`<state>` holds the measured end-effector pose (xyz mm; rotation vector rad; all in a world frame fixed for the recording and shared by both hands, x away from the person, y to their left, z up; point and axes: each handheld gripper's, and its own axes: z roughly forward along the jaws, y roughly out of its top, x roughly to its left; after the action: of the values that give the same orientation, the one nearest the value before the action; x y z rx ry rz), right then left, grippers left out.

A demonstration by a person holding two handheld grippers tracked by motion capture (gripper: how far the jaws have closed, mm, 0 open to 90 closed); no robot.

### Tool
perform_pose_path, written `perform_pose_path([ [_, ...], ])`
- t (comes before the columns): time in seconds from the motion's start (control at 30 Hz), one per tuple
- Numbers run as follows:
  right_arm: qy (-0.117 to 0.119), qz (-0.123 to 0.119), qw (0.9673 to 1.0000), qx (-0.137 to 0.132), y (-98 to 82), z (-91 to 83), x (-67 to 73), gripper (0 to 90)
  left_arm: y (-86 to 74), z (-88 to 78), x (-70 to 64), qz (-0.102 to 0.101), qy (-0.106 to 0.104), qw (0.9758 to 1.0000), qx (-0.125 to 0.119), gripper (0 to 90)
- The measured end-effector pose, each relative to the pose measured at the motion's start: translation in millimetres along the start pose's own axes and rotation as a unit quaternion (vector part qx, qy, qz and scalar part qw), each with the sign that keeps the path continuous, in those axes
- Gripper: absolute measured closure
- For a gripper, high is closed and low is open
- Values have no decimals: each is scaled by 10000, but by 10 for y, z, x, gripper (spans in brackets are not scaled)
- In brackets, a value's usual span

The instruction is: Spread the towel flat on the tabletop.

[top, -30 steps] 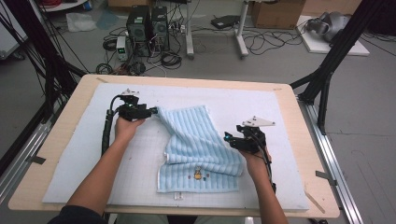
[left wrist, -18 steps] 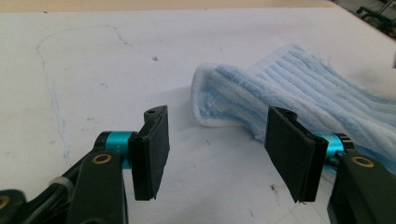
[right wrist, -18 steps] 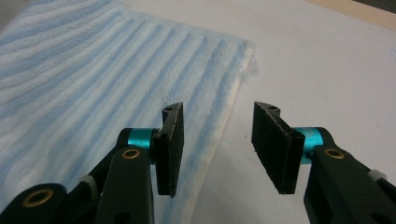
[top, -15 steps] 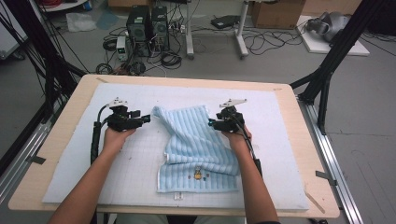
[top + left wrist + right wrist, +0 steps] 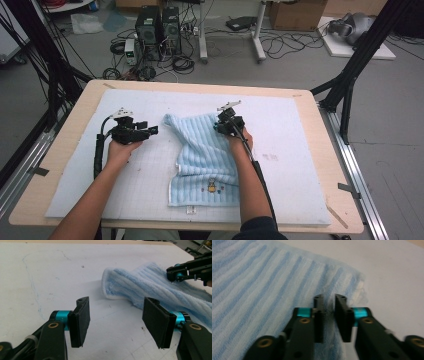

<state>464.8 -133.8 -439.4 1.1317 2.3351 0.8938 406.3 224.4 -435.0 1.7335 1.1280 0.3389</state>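
Cables and computer towers (image 5: pixel 159 27) clutter the floor beyond my counter (image 5: pixel 320 165). In the high view, over the white mat (image 5: pixel 295 130), my right gripper (image 5: pixel 223 125) has swung from the near right edge up to the far right corner of the blue striped towel (image 5: pixel 205 155), while the left gripper (image 5: pixel 142 132) waits just beside the far left corner. In the left gripper view its jaws stand spread with bare mat between them, the towel corner (image 5: pixel 130 287) just ahead. In the right gripper view the jaws have just closed and pinch a towel fold (image 5: pixel 287 277); I judge one corner secured, the other unobstructed.
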Motion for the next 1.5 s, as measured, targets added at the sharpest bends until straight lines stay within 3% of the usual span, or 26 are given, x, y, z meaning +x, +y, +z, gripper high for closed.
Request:
perform_pose_path([
  [0.07, -306, -121, 9994, 89, 0, -21, -15, 858, -11, 3, -1, -7, 24, 10000, 41, 395],
  [0.1, -396, -41, 9991, 110, -12, -39, -55, 858, -19, 8, -4, -16, 34, 10000, 40, 395],
  [0.17, -545, 231, 9982, 46, -57, -95, -177, 857, -29, 22, -6, 7, 37, 10000, 88, 397],
  [0.3, -849, 828, 9929, 16, -180, -207, -441, 846, -42, 68, -37, 9, 18, 9999, 102, 399],
  [0.37, -679, 1061, 9920, -24, -234, -232, -527, 768, -43, 100, -59, 20, -15, 9999, 98, 404],
  [0.57, -549, 1169, 9906, -454, -330, -431, -549, 600, -52, 231, -147, -13, -110, 9999, 32, 421],
  [0.8, -134, 1300, 9882, -805, -590, -771, -579, 560, -7, 408, -348, 116, -282, 9995, 97, 436],
  [0.93, 8, 1236, 9871, -1020, -738, -1002, -538, 512, 8, 529, -456, 190, -281, 9989, 327, 417],
  [1.03, 158, 1264, 9857, -1101, -853, -1145, -485, 488, 13, 627, -565, 371, -247, 9980, 439, 407],
  [1.13, 184, 1165, 9850, -1261, -940, -1235, -408, 461, 5, 739, -636, 511, -197, 9966, 623, 406],
  [1.17, 205, 1169, 9846, -1282, -964, -1250, -383, 436, 15, 770, -652, 588, -149, 9950, 797, 414],
  [1.23, 186, 1154, 9839, -1352, -1004, -1269, -340, 430, 37, 793, -707, 896, 3, 9929, 777, 430],
  [1.37, 216, 1193, 9822, -1438, -1006, -1306, -341, 414, 37, 873, -835, 1369, 191, 9861, 918, 504],
  [1.4, 222, 1233, 9816, -1442, -1010, -1311, -348, 413, 46, 880, -855, 1341, 194, 9863, 947, 527],
  [1.43, 228, 1244, 9814, -1443, -1016, -1312, -359, 413, 62, 887, -867, 1290, 206, 9865, 990, 606],
  [1.5, 232, 1260, 9813, -1440, -1024, -1315, -364, 413, 96, 895, -882, 1397, 227, 9837, 1106, 809],
])
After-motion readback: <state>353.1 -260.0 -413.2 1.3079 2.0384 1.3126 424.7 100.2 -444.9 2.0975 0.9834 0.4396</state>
